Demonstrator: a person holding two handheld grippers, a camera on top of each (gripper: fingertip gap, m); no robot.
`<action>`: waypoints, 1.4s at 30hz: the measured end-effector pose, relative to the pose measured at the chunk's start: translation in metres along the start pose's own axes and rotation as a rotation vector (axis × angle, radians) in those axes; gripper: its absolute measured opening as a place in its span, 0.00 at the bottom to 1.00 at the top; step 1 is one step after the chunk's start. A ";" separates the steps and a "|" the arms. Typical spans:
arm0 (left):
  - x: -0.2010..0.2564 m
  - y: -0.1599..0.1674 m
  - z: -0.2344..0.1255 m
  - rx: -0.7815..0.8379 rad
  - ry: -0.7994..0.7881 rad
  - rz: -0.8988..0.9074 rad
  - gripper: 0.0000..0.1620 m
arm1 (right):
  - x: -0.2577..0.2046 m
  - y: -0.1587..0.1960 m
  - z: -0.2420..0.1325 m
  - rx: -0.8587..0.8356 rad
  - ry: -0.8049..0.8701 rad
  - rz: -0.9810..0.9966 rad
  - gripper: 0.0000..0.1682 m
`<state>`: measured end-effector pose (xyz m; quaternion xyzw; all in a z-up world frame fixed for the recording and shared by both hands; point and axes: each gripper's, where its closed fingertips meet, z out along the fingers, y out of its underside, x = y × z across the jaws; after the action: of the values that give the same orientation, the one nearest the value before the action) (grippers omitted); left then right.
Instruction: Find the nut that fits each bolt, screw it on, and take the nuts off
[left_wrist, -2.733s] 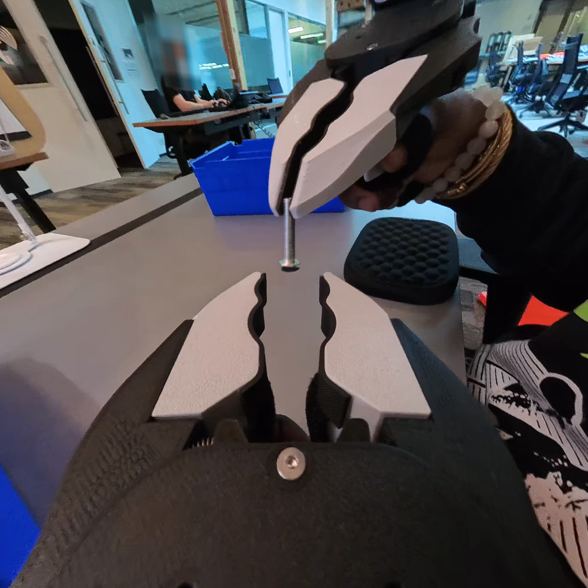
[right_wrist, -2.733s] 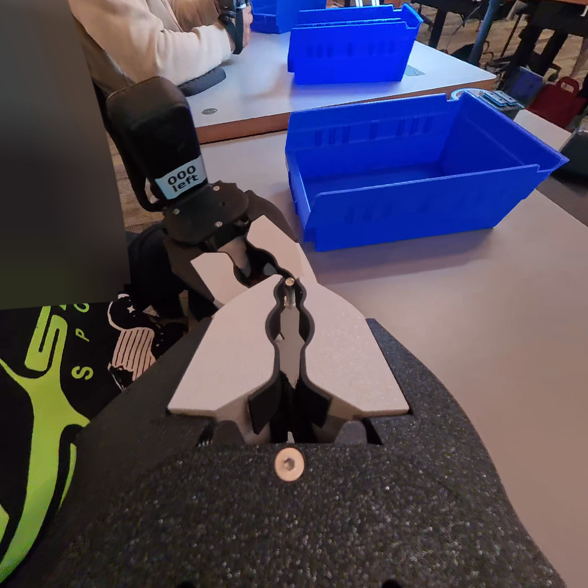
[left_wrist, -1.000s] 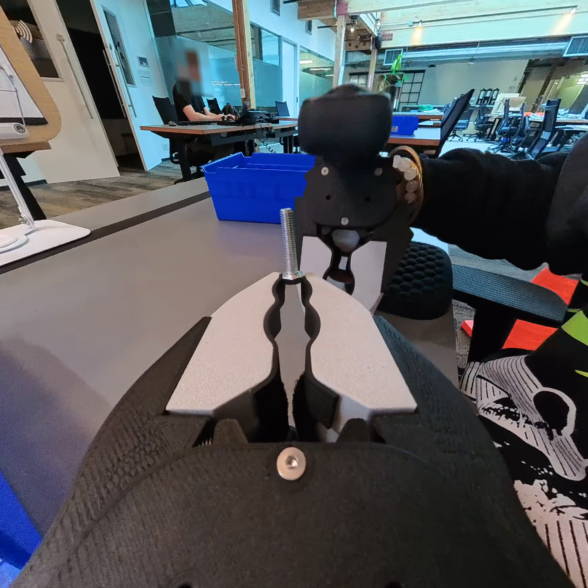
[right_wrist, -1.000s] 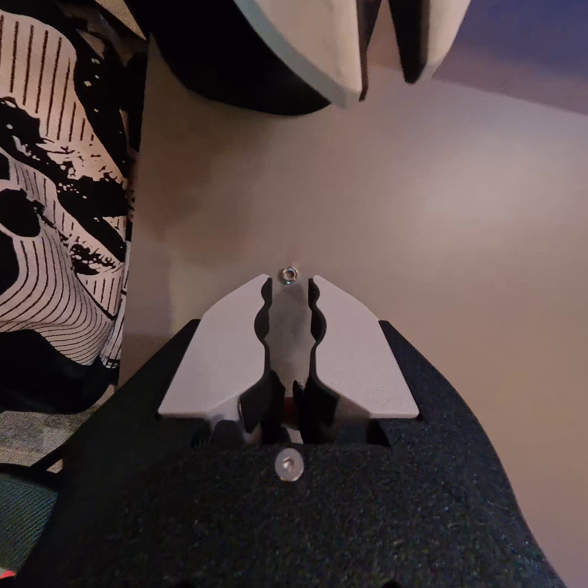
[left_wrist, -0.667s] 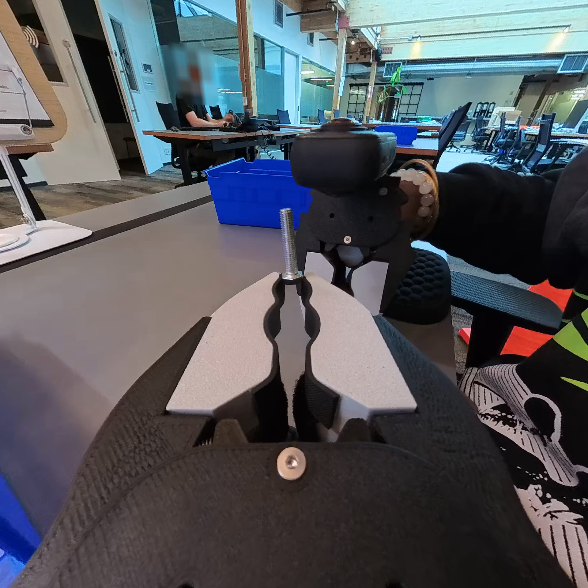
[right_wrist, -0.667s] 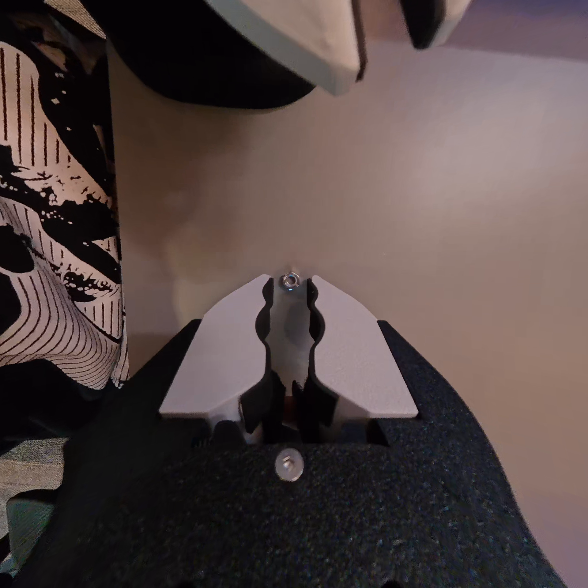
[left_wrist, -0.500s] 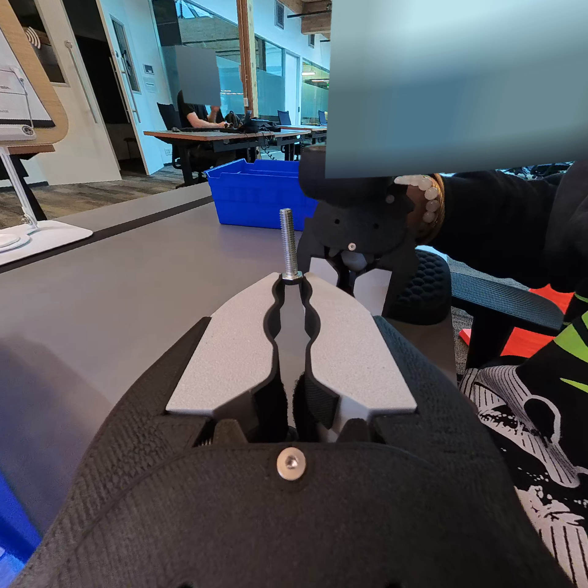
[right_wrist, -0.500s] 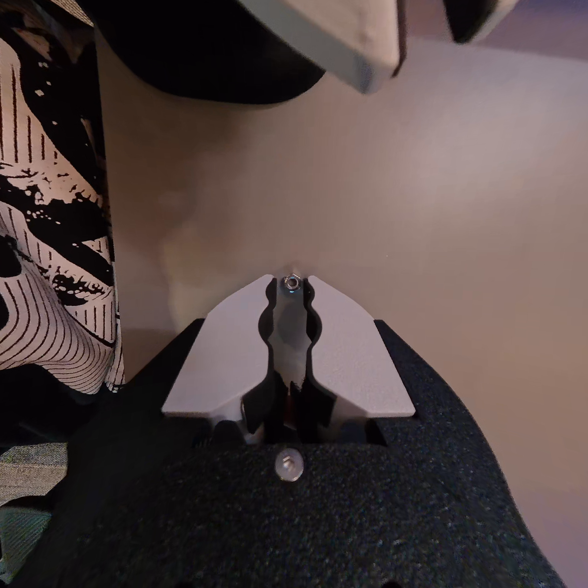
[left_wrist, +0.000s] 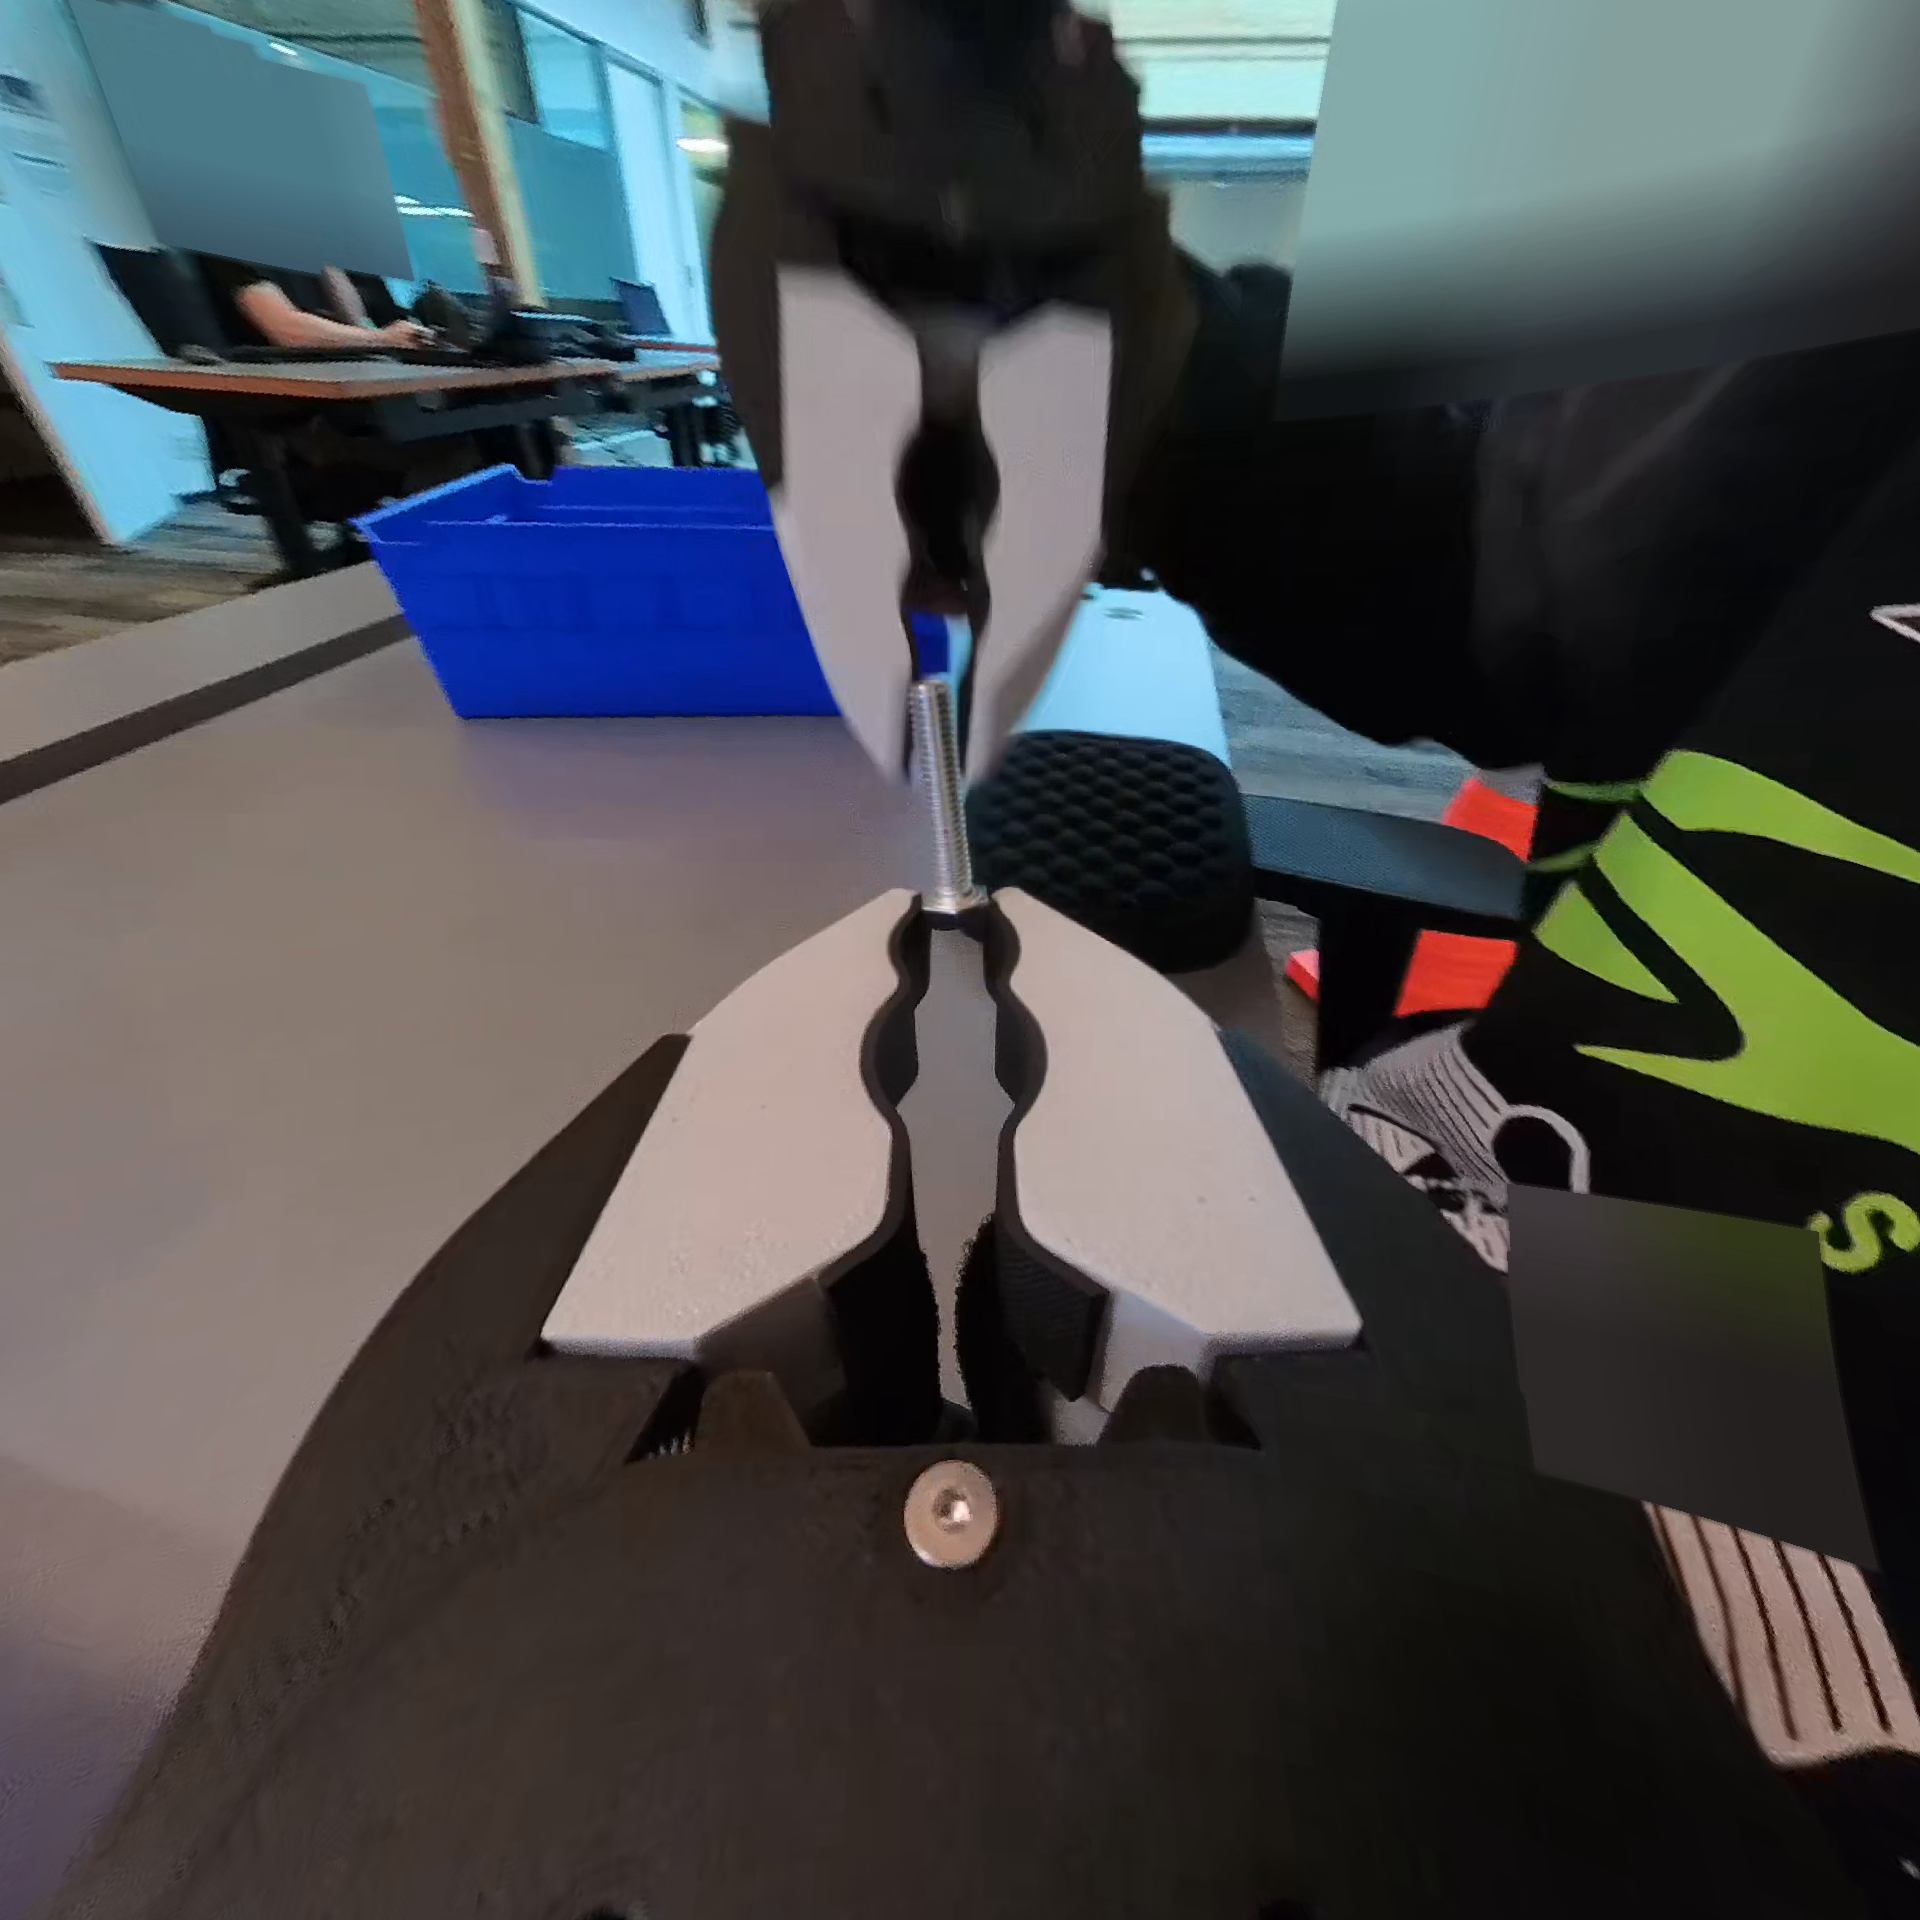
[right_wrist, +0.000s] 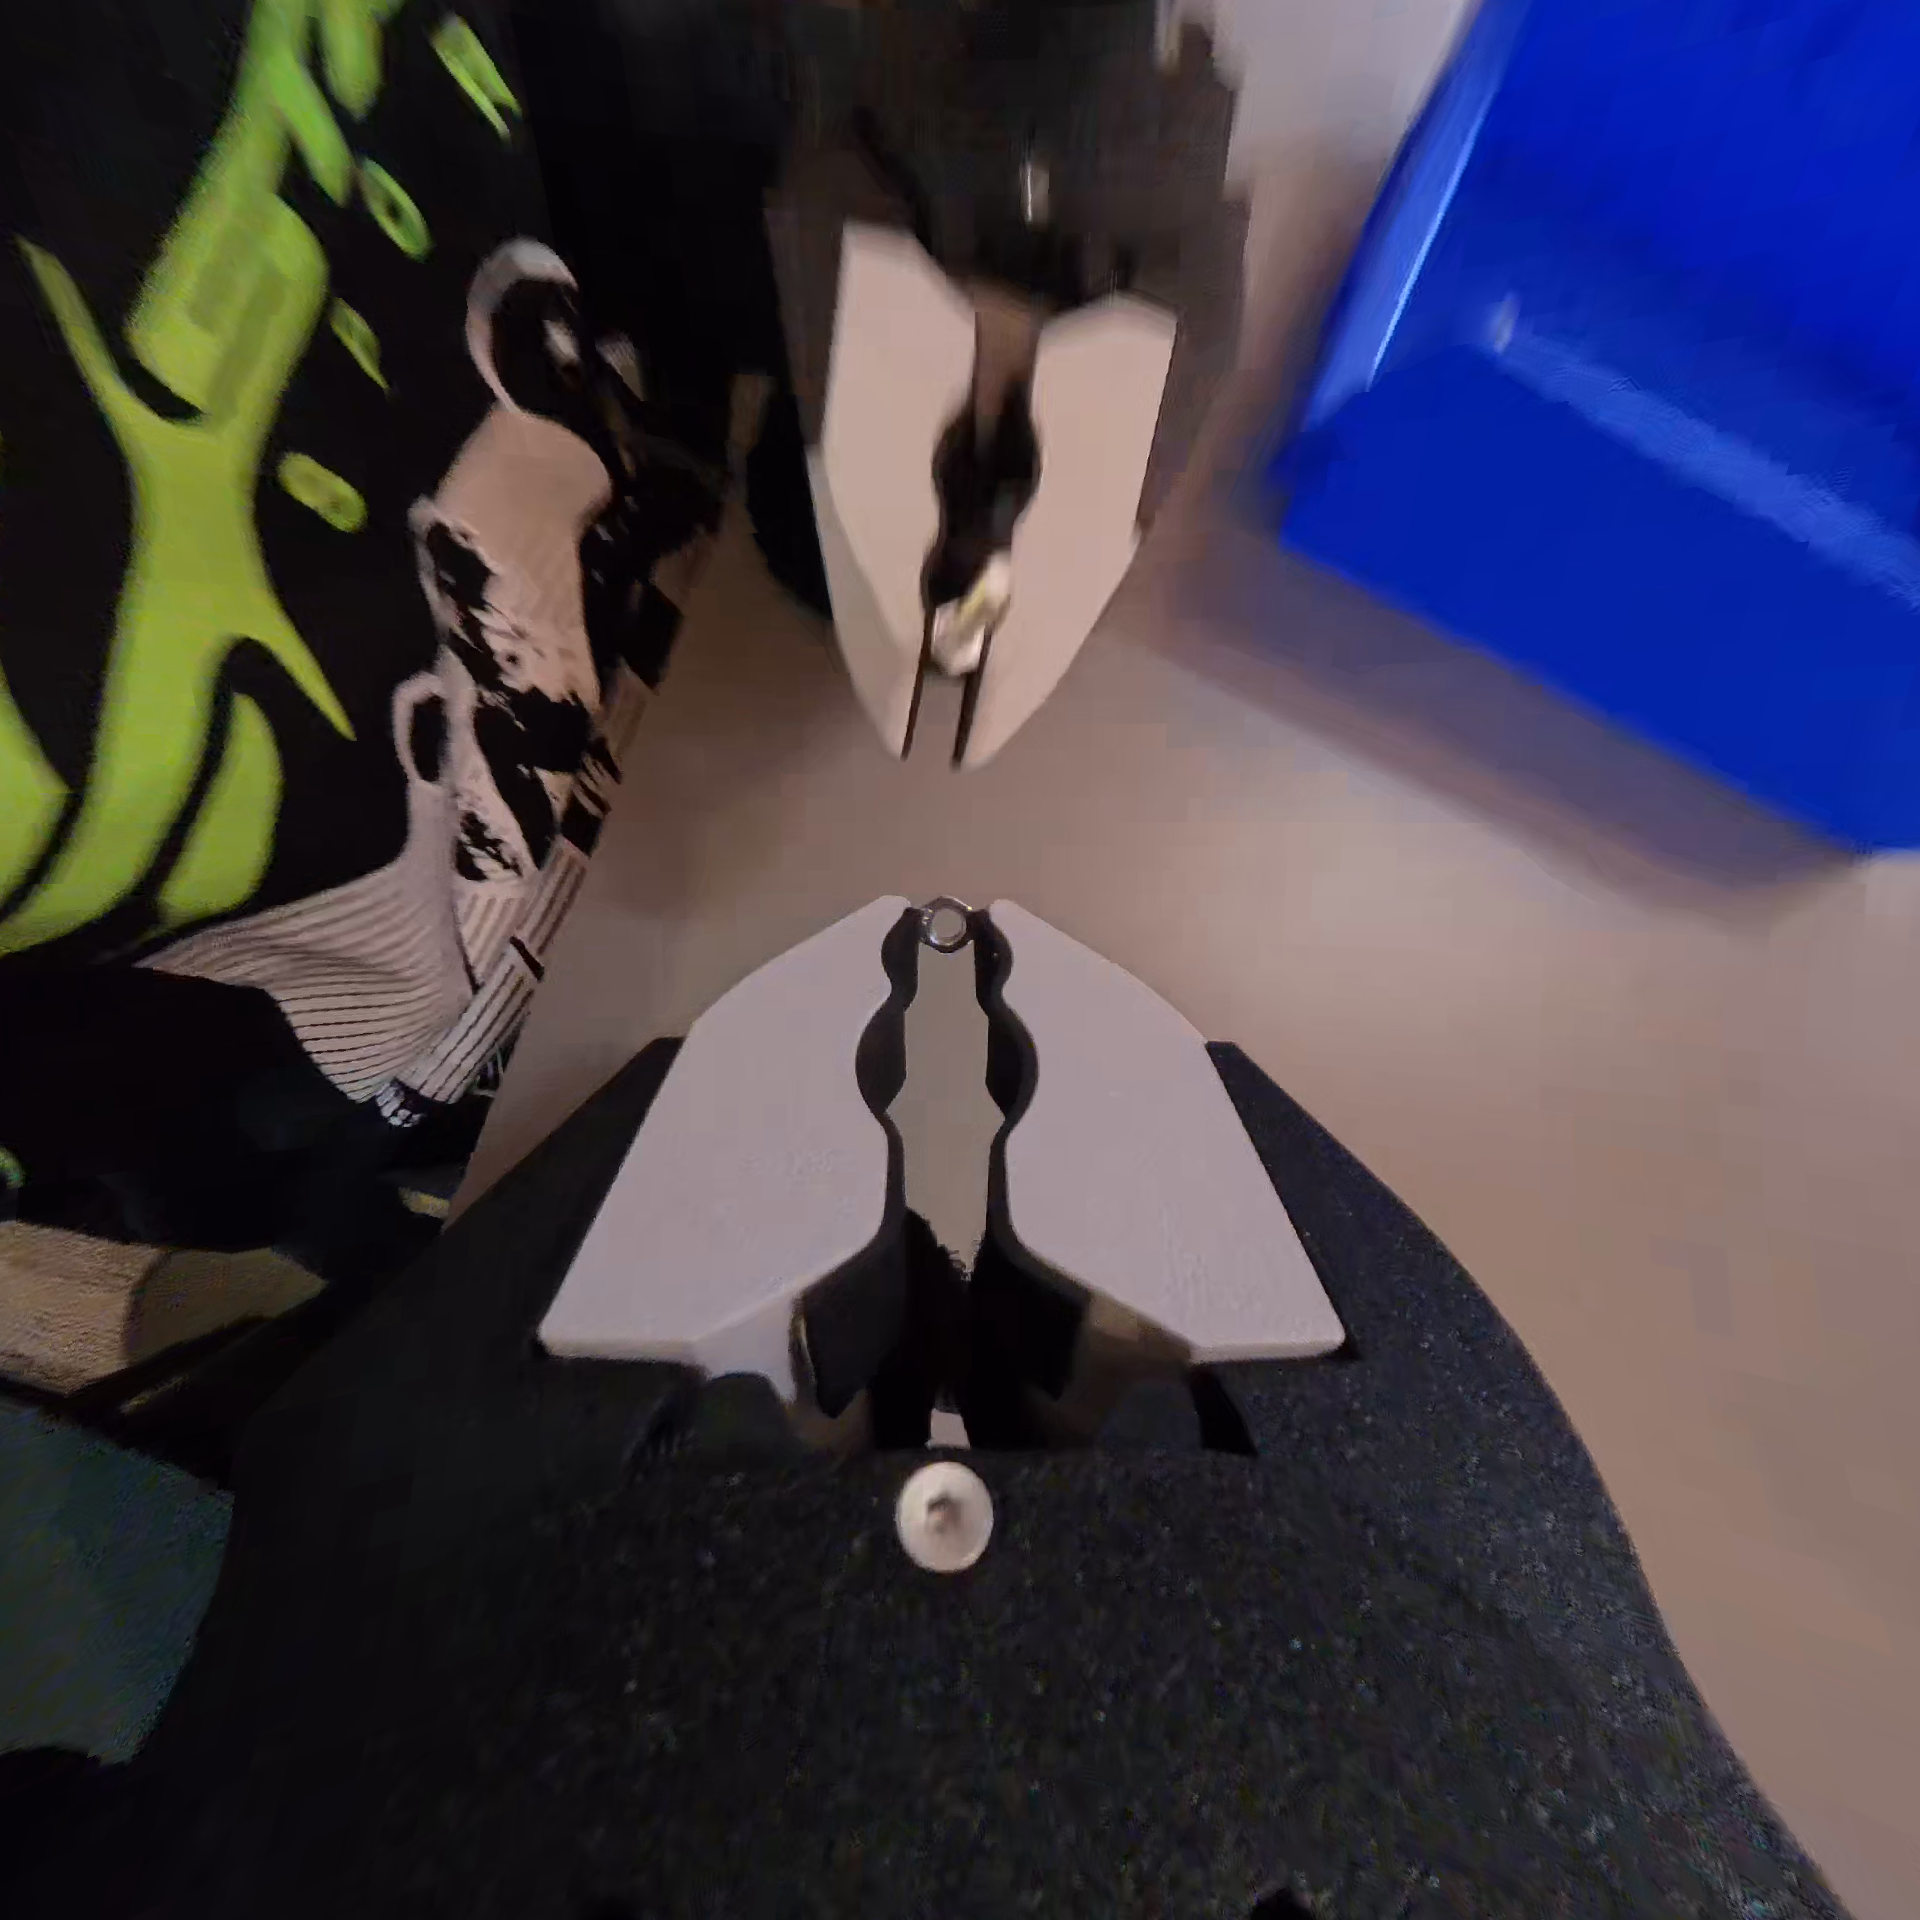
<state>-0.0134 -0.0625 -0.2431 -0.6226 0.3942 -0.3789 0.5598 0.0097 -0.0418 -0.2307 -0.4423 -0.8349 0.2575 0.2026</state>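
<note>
L tool clenched on bolt head, bolt upright, R tool gripping nut just above bolt tip, over tabletop

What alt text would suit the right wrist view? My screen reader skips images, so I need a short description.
The right claw pinches a small silver nut at its fingertips above a beige table. Just beyond, the left claw points back at it, gripping a bolt, with a blue bin at upper right.
</note>
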 end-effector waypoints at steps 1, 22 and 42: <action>0.004 0.001 0.001 -0.009 0.030 -0.002 0.06 | 0.001 -0.016 -0.013 0.038 -0.014 -0.045 0.06; 0.019 0.010 0.003 -0.062 0.135 -0.007 0.06 | -0.011 -0.053 0.010 -0.158 -0.335 -0.341 0.06; -0.010 0.008 0.003 -0.057 -0.111 -0.030 0.06 | 0.015 -0.049 0.012 -0.167 -0.122 -0.037 0.06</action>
<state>-0.0155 -0.0523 -0.2517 -0.6643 0.3639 -0.3408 0.5569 -0.0360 -0.0552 -0.2082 -0.4256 -0.8723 0.2097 0.1184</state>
